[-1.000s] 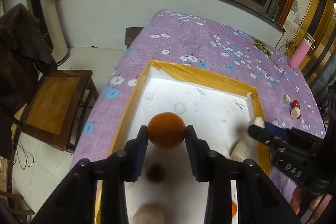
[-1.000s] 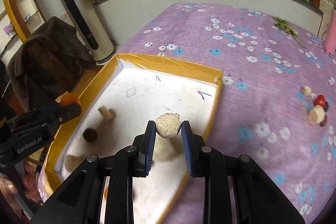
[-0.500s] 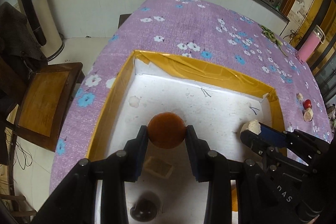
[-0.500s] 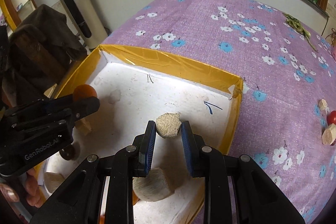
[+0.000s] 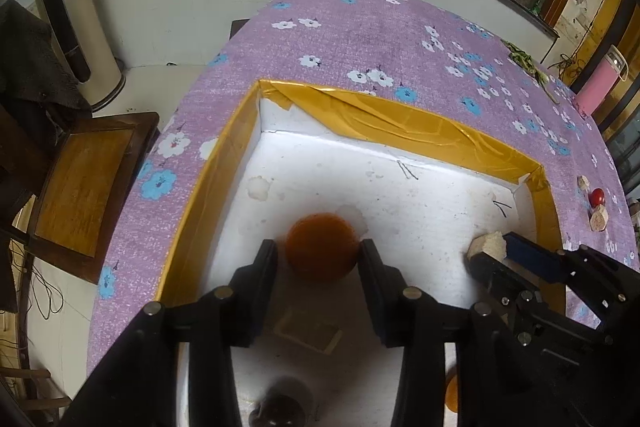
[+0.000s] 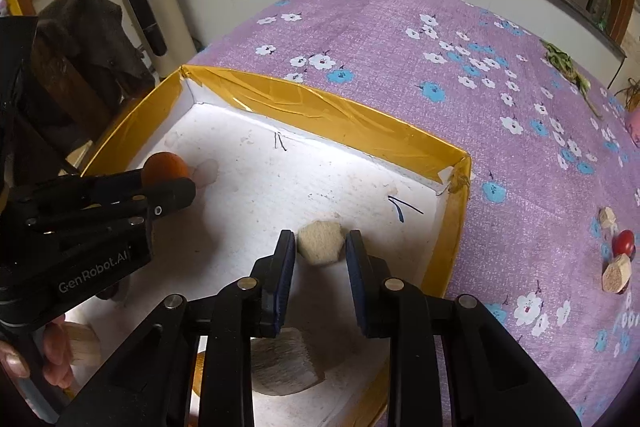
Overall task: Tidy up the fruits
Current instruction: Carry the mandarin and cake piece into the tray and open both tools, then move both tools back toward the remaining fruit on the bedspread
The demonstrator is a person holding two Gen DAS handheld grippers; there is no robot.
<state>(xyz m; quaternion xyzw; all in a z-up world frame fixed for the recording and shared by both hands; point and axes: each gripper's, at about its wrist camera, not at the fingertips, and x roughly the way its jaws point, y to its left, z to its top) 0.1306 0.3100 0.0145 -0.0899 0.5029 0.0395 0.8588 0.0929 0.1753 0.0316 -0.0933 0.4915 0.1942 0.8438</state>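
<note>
Your left gripper (image 5: 319, 259) is clamped on the orange (image 5: 321, 247), held over the white floor of the yellow-rimmed tray (image 5: 400, 125) toward its left edge. Your right gripper (image 6: 321, 245) is closed on a pale faceted block (image 6: 320, 242) near the tray's far right corner. Farther off — beyond the tray's right rim — a red fruit (image 6: 624, 243) and two pale blocks lie on the purple floral cloth (image 6: 400, 39).

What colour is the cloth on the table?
The tablecloth is purple with white and blue flowers, clearest in the right wrist view.
</note>
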